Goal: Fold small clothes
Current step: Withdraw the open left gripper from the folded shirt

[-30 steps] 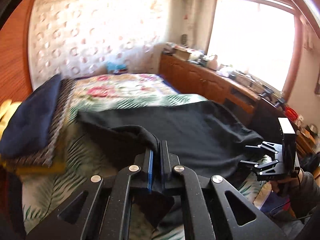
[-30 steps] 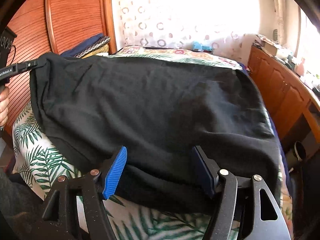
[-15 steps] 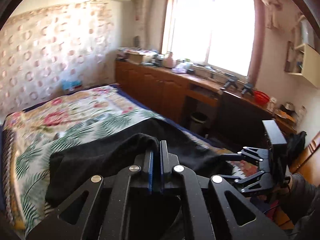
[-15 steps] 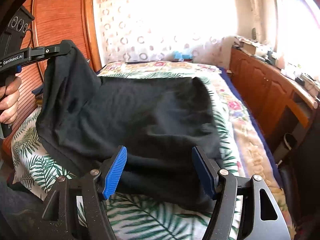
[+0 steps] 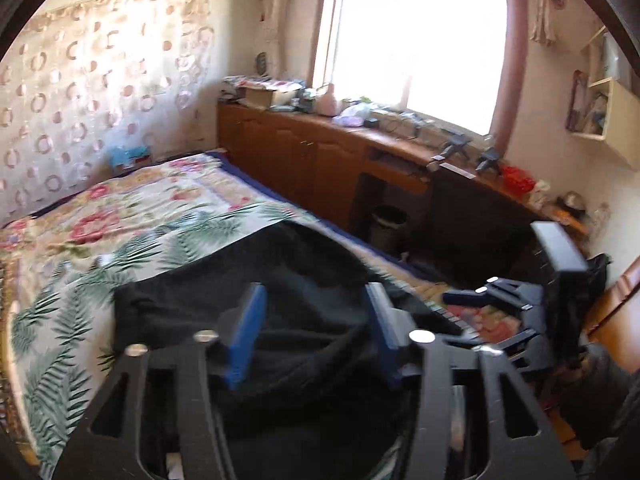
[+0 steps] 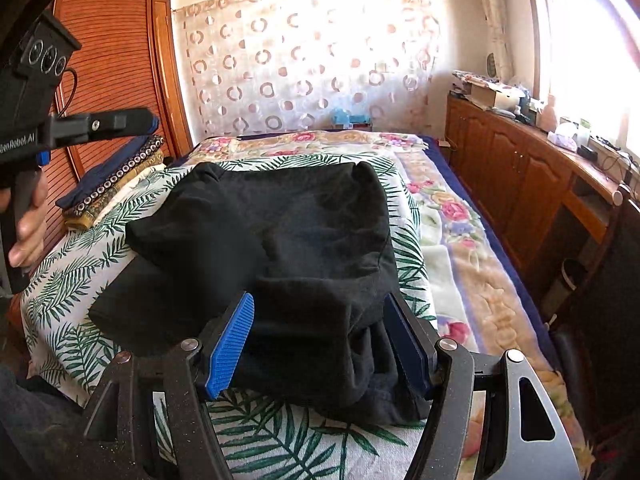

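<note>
Since half a second ago the left tongs [image 5: 314,332] have let go of the black garment [image 6: 288,248], now folded over on the bed [image 6: 460,240]; both tongs gape empty, right tongs [image 6: 320,340] over its near edge, best smoothed flat next.

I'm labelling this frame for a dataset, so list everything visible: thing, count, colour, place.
garment: one, black, folded over on the bed's near half
bed cover: one, floral with green fern print, under the garment
folded textiles: one stack, navy and yellow, bed's left edge by the wardrobe
wardrobe: one, reddish wood, left wall
cabinets: one row, brown, cluttered top, under the window
bin: one, dark, below the counter
left gripper: black, blue pads, open above the garment
right gripper: black, blue pads, open over the garment's near edge
</note>
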{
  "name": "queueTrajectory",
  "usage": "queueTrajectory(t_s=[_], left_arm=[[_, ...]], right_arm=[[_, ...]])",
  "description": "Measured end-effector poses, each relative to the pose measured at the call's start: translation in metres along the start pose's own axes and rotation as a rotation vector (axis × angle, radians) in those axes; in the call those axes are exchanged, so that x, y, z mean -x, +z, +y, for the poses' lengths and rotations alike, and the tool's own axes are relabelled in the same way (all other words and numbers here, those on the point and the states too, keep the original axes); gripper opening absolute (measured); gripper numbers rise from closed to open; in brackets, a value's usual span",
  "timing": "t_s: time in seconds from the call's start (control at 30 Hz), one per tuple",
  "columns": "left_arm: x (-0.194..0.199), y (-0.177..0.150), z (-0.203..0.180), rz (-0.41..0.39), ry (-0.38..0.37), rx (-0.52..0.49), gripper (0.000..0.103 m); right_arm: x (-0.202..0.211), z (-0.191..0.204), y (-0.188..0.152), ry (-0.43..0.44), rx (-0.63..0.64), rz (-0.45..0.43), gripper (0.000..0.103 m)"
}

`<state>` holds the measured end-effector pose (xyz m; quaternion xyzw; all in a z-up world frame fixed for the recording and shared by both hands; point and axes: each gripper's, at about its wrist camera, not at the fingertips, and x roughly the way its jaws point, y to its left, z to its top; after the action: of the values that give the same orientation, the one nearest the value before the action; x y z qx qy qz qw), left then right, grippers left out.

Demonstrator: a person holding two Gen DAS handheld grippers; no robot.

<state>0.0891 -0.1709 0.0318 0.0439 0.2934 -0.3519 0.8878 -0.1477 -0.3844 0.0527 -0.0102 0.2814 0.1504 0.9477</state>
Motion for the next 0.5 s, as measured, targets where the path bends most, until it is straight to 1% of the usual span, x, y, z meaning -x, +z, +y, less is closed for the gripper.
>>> queueTrajectory(t_s=[0.03,0.07,0.27,0.43,0.5], left_arm=[[0.000,-0.003,0.003,-0.001,0.017,0.000,0.072],[0.001,-0.006,0.008,-0.005,0.038,0.001,0.076],[0.002,-0.022,0.033,-0.002,0.140,0.015,0.077],[0.009,-0.037,0.052,-0.002,0.197,0.048,0.077],[0.011,-0.044,0.059,0.000,0.222,0.061,0.077]], right_arm=[[-0.003,-0.003,0.003,0.008,0.001,0.002,0.069],[-0.005,-0.002,0.006,0.015,0.007,0.004,0.069],[-0.012,0.002,0.018,0.035,0.058,0.011,0.069],[-0.012,0.008,0.028,0.067,0.086,-0.009,0.070],[-0.014,0.013,0.031,0.074,0.100,-0.009,0.071]])
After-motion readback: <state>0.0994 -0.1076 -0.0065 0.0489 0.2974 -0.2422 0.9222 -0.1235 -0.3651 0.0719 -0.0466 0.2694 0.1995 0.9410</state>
